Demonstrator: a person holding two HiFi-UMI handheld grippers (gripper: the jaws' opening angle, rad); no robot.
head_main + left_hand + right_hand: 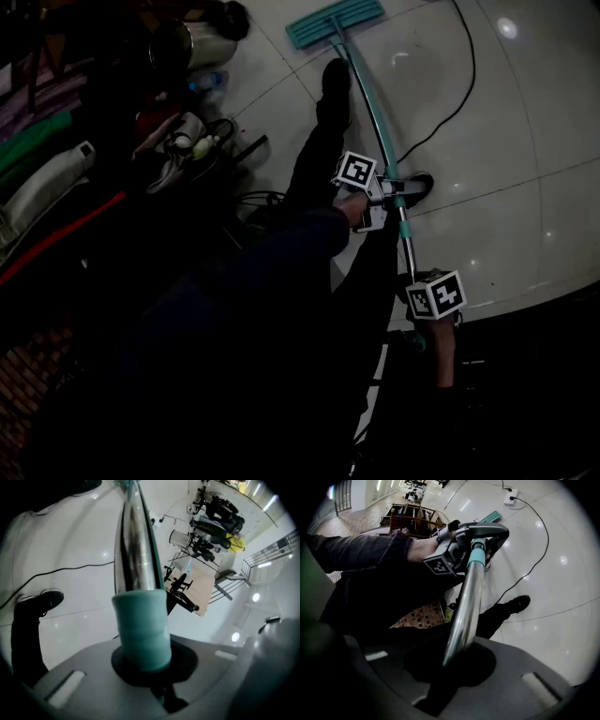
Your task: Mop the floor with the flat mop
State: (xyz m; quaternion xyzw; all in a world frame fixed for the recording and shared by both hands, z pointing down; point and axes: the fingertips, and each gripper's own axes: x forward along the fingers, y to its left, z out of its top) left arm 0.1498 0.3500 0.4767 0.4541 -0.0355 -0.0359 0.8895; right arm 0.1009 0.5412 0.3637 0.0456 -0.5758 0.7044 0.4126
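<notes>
Jaws of the right gripper (pixel 450 660) are closed on the mop's bare metal pole (pixel 464 602), at the part nearest the person's body. In the head view its marker cube sits low and right of centre, with the pole passing just beside it.

Further down the pole, the left gripper (pixel 143 660) is clamped on a teal collar (pixel 140 630), and the shiny metal tube runs on from the collar. The right gripper view shows a hand (pixel 423 549) in a dark sleeve (pixel 361 550) holding this gripper.

Dark trouser legs stand to the left of the pole. One shoe (pixel 419 185) lies just beside the left gripper. The other shoe (pixel 335 77) is planted further out, close to the pole.

Beyond them the pole slants away to the teal mop head (pixel 335 21), which lies flat on the glossy white tiled floor (pixel 525 141) at the top of the head view. A black cable (pixel 472 80) curves across the tiles to the right of the pole, apart from the mop head.

Dim clutter lines the far left, including a metal vessel (pixel 192 42) and a bottle (pixel 208 82); the rest is too dark to name.
</notes>
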